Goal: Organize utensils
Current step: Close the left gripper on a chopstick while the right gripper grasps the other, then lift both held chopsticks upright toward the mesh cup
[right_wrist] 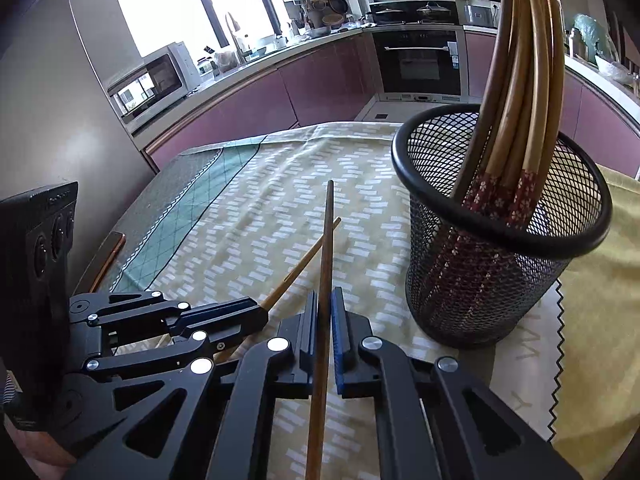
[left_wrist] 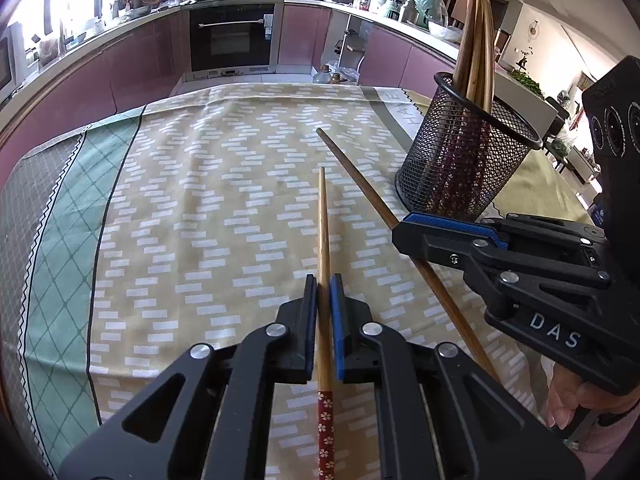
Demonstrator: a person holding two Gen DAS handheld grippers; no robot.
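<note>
My left gripper (left_wrist: pixel 324 285) is shut on a light wooden chopstick (left_wrist: pixel 322 220) with a red flowered handle end; the stick points away over the patterned tablecloth (left_wrist: pixel 192 200). To its right, my right gripper (left_wrist: pixel 402 227) is shut on a darker brown chopstick (left_wrist: pixel 352 172) lying slantwise. In the right wrist view my right gripper (right_wrist: pixel 325 297) clamps that dark chopstick (right_wrist: pixel 329 232), and my left gripper (right_wrist: pixel 262 309) holds the light chopstick (right_wrist: pixel 304 268) crossing behind it. A black mesh holder (right_wrist: pixel 480 280) stands upright on the right with several chopsticks (right_wrist: pixel 520 80) in it, handle ends down.
The mesh holder (left_wrist: pixel 460 160) stands close behind the right gripper. A yellow cloth (right_wrist: pixel 600 280) lies under and beyond the holder. A flat brown object (right_wrist: pixel 110 252) lies at the table's left edge. Purple kitchen cabinets and an oven (left_wrist: pixel 232 36) are beyond the table.
</note>
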